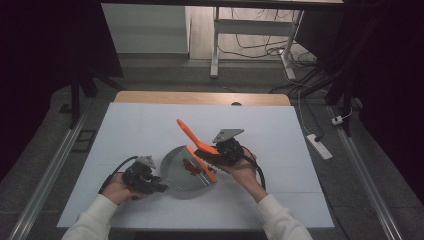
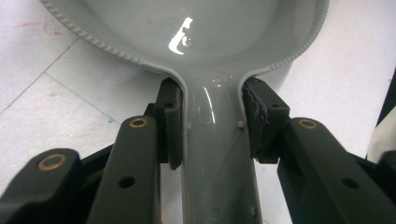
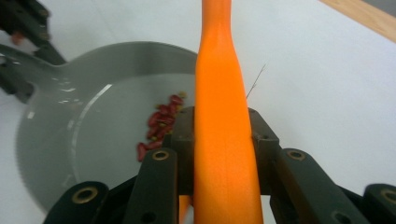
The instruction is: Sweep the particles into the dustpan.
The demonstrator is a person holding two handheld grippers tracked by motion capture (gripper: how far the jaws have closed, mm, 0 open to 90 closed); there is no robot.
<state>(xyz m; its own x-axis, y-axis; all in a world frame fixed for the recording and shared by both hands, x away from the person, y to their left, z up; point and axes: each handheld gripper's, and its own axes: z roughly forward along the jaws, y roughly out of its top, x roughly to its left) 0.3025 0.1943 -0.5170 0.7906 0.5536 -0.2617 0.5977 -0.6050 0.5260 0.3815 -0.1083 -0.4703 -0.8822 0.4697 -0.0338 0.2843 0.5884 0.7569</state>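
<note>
Grey dustpan [image 1: 185, 172] sits near the middle of the white table [image 1: 150, 125], a little toward the near edge, and we see it from above with its round, shallow bowl facing up. Our left gripper [image 1: 159, 187] holds the pan from the near left; in the left gripper view its two black jaws are closed tight on the pan's narrow grey handle [image 2: 217, 154], one pad pressed against each side just below the point where the handle widens into the ribbed rim. A small heap of dark red bits [image 1: 190, 166] lies inside the bowl, toward its right side, and in the right gripper view the same bits [image 3: 159, 123] rest on the grey floor of the pan just left of the jaws. Our right gripper [image 1: 216, 156] comes in from the near right and is clamped on the handle of an orange brush [image 1: 192, 137]; that handle [image 3: 222, 121] runs straight up between its jaws, gripped on both sides. From above, the orange handle slants up and away to the far left, while the brush's orange lower end [image 1: 207, 170] rests at the right rim of the pan, beside the red bits. Both hands wear white sleeves [image 1: 280, 220] reaching in from the near edge.
</note>
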